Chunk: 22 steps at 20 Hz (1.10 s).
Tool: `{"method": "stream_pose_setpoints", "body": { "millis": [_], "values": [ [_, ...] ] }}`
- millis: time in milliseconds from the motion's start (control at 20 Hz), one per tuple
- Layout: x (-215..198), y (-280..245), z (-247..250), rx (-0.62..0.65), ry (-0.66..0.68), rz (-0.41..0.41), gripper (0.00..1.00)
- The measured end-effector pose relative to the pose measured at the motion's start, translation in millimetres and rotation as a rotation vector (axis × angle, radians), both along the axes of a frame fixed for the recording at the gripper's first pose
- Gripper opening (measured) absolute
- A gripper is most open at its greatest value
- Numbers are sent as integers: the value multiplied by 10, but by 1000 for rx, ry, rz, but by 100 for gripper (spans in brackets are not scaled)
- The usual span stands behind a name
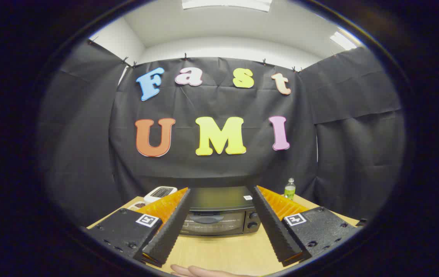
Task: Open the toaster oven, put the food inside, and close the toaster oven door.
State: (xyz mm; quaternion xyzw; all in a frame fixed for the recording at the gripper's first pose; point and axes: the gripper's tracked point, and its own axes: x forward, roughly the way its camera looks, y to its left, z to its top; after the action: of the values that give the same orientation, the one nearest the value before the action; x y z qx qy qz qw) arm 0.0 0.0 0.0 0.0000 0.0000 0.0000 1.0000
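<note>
A black toaster oven (219,215) stands on the wooden table (223,252), straight ahead of me and beyond my fingertips. Its glass door is closed, with the handle across the top of the door and two knobs (252,220) on its right side. My gripper (219,190) is open wide, with nothing between its fingers (171,227). The fingers frame the oven from a short distance above the table. A plate (136,206) with dark food shows partly behind the left finger.
A white device (160,193) sits at the back left of the table near the plate. A green bottle (289,189) stands at the back right beside the oven. A hand (200,272) rests on the table's near edge.
</note>
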Motion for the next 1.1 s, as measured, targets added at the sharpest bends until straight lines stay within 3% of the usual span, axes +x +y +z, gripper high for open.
{"method": "stream_pose_setpoints", "body": {
  "millis": [700,1100],
  "values": [
    [-299,126,250,-70,-53,17,100],
    [52,105,-56,-38,20,8,100]
  ]
}}
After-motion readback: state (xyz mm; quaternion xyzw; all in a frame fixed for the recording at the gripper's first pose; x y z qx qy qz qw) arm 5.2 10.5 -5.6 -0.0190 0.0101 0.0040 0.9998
